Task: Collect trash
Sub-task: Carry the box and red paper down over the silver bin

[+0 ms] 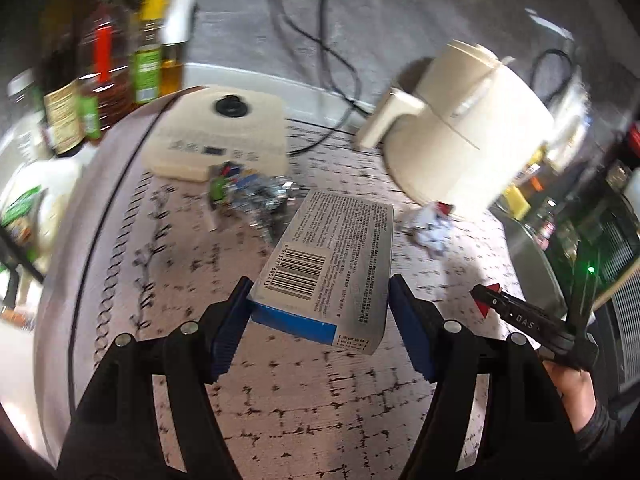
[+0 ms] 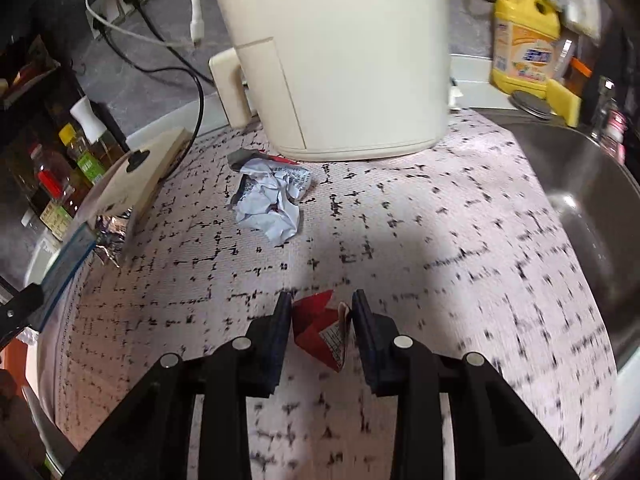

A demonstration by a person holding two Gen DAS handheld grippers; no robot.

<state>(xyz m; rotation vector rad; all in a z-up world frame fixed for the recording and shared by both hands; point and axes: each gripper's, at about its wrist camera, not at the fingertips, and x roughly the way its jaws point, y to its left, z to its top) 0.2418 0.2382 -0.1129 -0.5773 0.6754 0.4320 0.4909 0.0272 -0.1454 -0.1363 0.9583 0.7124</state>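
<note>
The left gripper [image 1: 320,312] clamps a grey-and-blue carton [image 1: 328,272] at its near end, lifted above the patterned surface [image 1: 280,420]. The right gripper [image 2: 320,320] has its fingers narrowed around a red wrapper [image 2: 320,328], both pads touching it. Crumpled white paper [image 2: 272,204] lies at 11 o'clock, before the cream appliance [image 2: 340,60]; the sink's [image 2: 580,200] rim runs at 2 o'clock. Bare surface lies between.

Even indoor light, soft shadows on mat [image 2: 400,240]; fisheye bending, motion blur at edges

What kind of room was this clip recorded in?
Most likely a home kitchen counter: a steel sink sits at one end, cooking oil bottles stand at the back, and yellow dish soap waits beside a cream appliance.
</note>
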